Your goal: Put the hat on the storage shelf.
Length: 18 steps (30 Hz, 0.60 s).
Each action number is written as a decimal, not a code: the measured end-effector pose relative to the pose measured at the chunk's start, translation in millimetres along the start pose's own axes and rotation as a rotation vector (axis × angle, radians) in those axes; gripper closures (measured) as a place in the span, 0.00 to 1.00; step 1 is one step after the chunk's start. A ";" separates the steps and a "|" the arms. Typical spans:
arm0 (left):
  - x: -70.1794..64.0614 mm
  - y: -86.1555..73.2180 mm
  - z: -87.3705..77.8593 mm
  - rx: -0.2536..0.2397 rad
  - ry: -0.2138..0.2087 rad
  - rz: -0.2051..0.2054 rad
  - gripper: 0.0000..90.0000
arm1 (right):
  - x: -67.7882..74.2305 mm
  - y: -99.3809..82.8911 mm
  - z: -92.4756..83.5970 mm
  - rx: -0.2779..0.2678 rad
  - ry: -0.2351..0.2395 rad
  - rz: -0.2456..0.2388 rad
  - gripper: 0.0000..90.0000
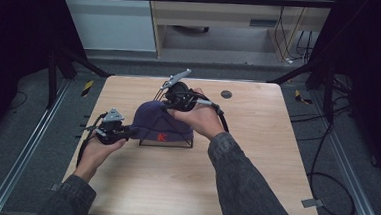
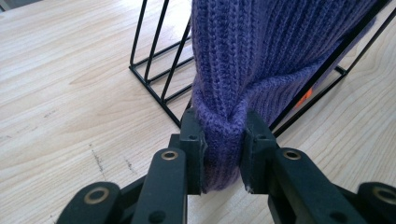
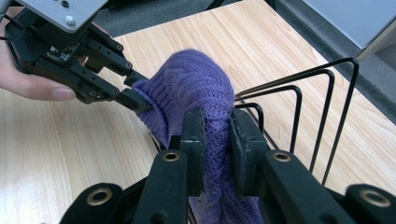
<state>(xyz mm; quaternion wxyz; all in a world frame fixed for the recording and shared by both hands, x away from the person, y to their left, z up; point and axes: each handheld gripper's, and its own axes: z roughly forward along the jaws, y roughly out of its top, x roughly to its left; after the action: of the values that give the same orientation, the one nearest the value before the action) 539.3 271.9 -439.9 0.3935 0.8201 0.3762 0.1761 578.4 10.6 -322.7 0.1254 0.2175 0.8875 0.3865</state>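
A purple knitted wool hat (image 1: 155, 119) with a small orange mark on its cuff sits draped over a black wire rack (image 1: 166, 142) on the light wooden table (image 1: 255, 156), a little left of the table's middle and nearer its far edge than its near edge. The rack's thin upright loops (image 3: 322, 116) stand bare beside the hat in the right gripper view, and its base rails rest flat on the table.

The left gripper (image 1: 129, 131), held in the person's left hand (image 1: 96, 149), comes at the hat from the side facing the table's left edge. In the left gripper view its two black fingers (image 2: 192, 149) are closed on a bunched fold of the hat's ribbed cuff (image 2: 223, 140), the knit squeezed tight between the pads and standing up above them. The same grip shows in the right gripper view, where the left gripper (image 3: 140, 101) pinches the cuff's edge.

The right gripper (image 1: 167, 103), held in the person's right hand (image 1: 200, 119), reaches over the hat from the side toward the table's far edge. Its fingers (image 3: 194, 149) are clamped on a thick fold of the knit (image 3: 215, 154) at the hat's crown side, the wool pressed between the pads.

Both forearms wear dark grey sleeves (image 1: 244, 181). A small dark round disc (image 1: 226, 94) lies near the table's far edge, well apart from the hat.
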 end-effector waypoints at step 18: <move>0.1 -5.2 3.4 0.017 0.007 0.003 0.79 | 3.7 1.4 6.0 0.015 -0.009 -0.006 0.82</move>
<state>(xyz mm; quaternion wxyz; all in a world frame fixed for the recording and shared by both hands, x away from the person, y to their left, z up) 538.9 272.4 -446.1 0.3852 0.8232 0.3780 0.1764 578.0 17.0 -325.9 0.1291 0.2175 0.8903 0.3786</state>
